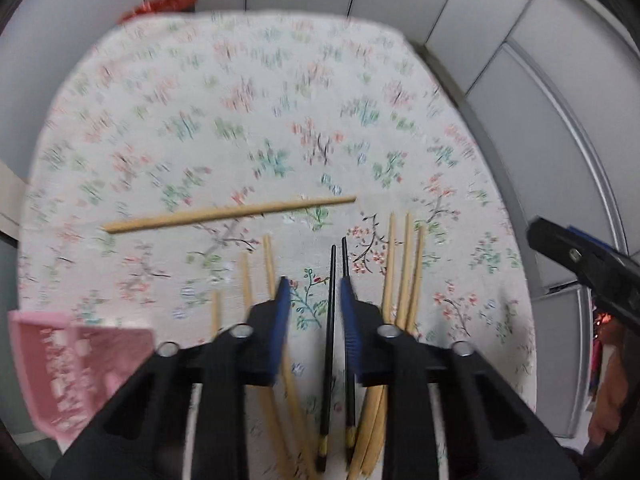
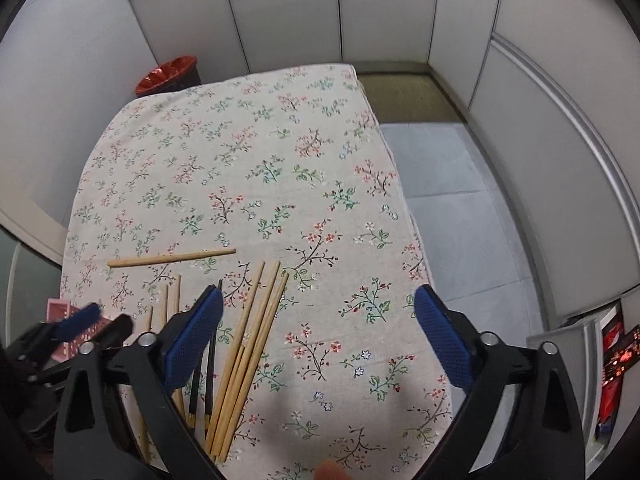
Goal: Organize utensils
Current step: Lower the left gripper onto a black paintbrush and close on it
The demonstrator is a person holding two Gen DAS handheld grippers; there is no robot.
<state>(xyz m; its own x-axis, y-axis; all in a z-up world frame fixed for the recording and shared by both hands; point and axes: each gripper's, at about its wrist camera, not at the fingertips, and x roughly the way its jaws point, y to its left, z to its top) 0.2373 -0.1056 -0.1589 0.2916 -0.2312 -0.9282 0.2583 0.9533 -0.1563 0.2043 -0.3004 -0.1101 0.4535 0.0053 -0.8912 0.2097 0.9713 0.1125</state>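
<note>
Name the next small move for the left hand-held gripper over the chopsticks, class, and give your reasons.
Probably lower the left hand-held gripper and close on the thin black chopstick between its blue fingers. The jaws are open and hold nothing, while a second black chopstick runs beside the right finger, so taking the pair may suit. The right hand-held gripper is wide open over bare floral tablecloth.

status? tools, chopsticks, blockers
Left tool open, straddling black chopsticks, not gripping. Right tool open, empty. Stray chopstick lies crosswise ahead. Pink basket at left.
</note>
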